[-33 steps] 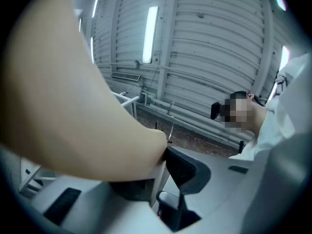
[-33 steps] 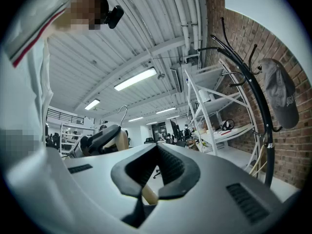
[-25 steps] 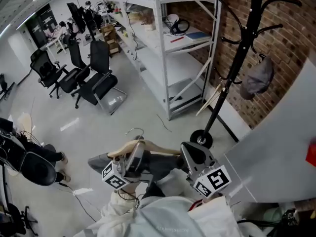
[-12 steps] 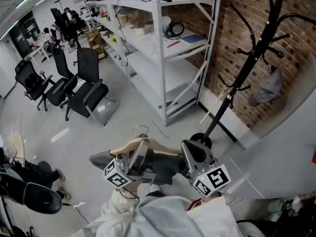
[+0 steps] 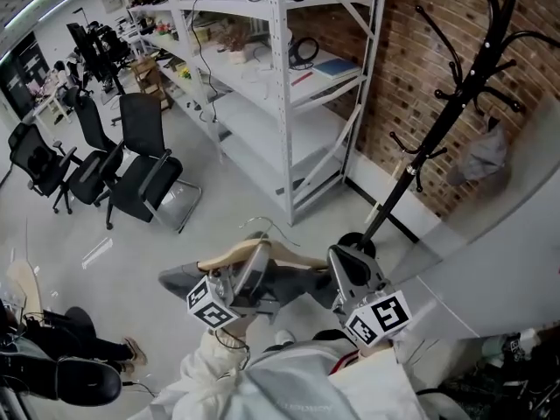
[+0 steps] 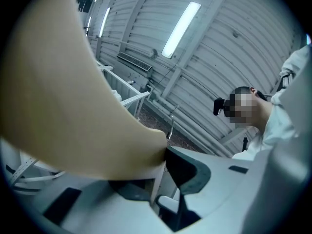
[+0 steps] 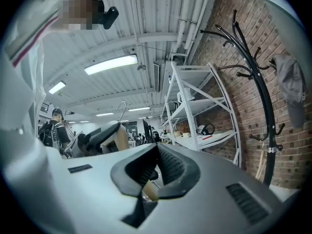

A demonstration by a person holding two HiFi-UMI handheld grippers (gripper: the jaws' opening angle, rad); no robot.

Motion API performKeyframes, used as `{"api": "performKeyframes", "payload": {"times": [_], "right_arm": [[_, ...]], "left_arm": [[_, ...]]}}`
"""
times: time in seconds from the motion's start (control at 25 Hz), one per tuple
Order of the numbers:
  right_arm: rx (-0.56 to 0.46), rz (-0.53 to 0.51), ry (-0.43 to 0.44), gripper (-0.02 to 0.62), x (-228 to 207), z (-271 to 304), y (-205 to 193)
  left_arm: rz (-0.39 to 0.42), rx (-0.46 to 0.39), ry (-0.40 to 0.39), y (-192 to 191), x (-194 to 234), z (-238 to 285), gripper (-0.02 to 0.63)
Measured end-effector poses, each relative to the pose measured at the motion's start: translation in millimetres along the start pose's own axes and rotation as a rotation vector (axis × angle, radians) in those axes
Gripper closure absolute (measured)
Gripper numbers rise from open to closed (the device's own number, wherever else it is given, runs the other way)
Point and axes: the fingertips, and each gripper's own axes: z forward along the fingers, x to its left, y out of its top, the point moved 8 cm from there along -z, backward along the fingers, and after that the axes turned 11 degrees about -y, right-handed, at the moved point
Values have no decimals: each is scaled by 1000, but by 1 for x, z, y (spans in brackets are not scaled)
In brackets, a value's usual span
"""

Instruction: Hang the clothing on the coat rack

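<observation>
A wooden hanger with a metal hook carries a dark grey garment, and I hold it between both grippers at the bottom of the head view. My left gripper is shut on the hanger's left arm, the broad beige wood filling the left gripper view. My right gripper is shut on the hanger's other end, a stub of wood showing between its jaws. The black coat rack stands up and to the right by the brick wall, and a grey cap hangs on it.
White metal shelving lines the wall left of the rack. Black office chairs stand on the floor to the left. A pale grey slanted panel fills the right side. The rack's round base sits just beyond my right gripper.
The whole scene has slid left and down in the head view; the coat rack stands taller and closer. Both grippers kept their hold on the hanger and travelled with it.
</observation>
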Motion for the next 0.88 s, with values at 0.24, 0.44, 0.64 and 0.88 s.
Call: {"api": "performKeyframes", "payload": {"times": [0.24,0.44,0.64,0.88], "right_arm": [[13,-5,-60,574,-4,14,-2],[14,-6,-110,574,-17,22,-3],[-2,-10,-176,574,-41,30,-1],[-46,-23,-284,574,-83,37,10]], "left_arm": [[-31,21,-6,9,25,-1,502],[-73,34,-20,5,51,8,502],[-130,54,-71,-8,77,32,502],[-210,81,-151,-31,113,78,502]]}}
